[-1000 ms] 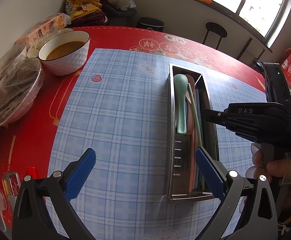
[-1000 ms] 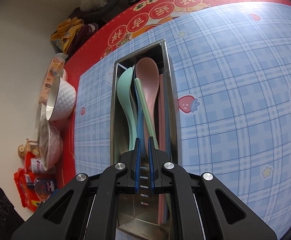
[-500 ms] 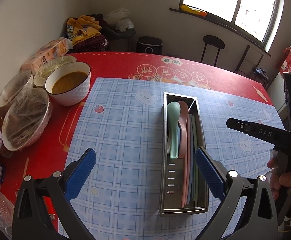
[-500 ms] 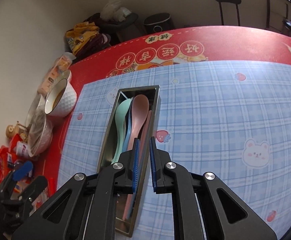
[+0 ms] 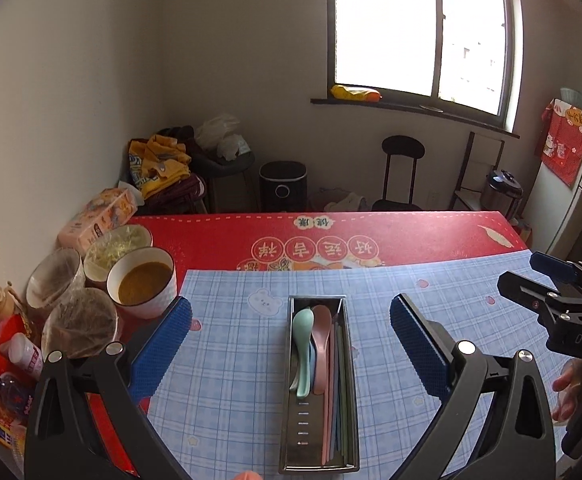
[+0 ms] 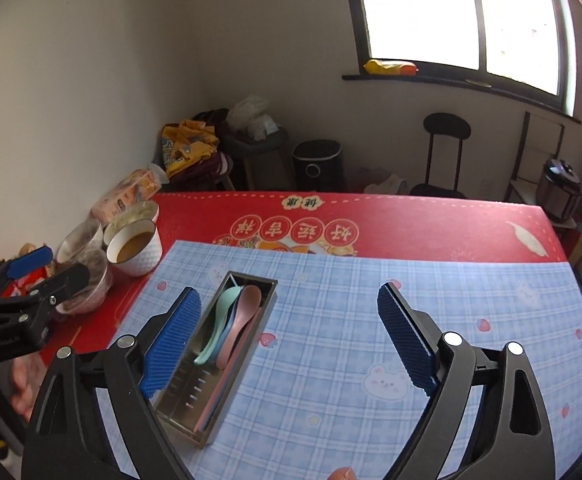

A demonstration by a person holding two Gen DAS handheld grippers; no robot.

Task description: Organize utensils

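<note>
Left of the steel utensil tray [image 5: 318,465], a white bowl [image 5: 142,288] of brown sauce stood on the red counter [image 5: 411,232] among wrapped dishes. The left hand-held gripper [image 5: 290,348] hung above the tray with its jaws spread wide and nothing between them. The tray lay on the blue checked mat [image 5: 231,380], holding a mint spoon [image 5: 303,340], a pink spoon [image 5: 321,336] and chopsticks. Right of the tray, the right hand-held gripper [image 6: 289,338] was opening, its jaws apart and empty.

Bare blue mat [image 6: 371,320] right of tray [image 6: 267,294].
</note>
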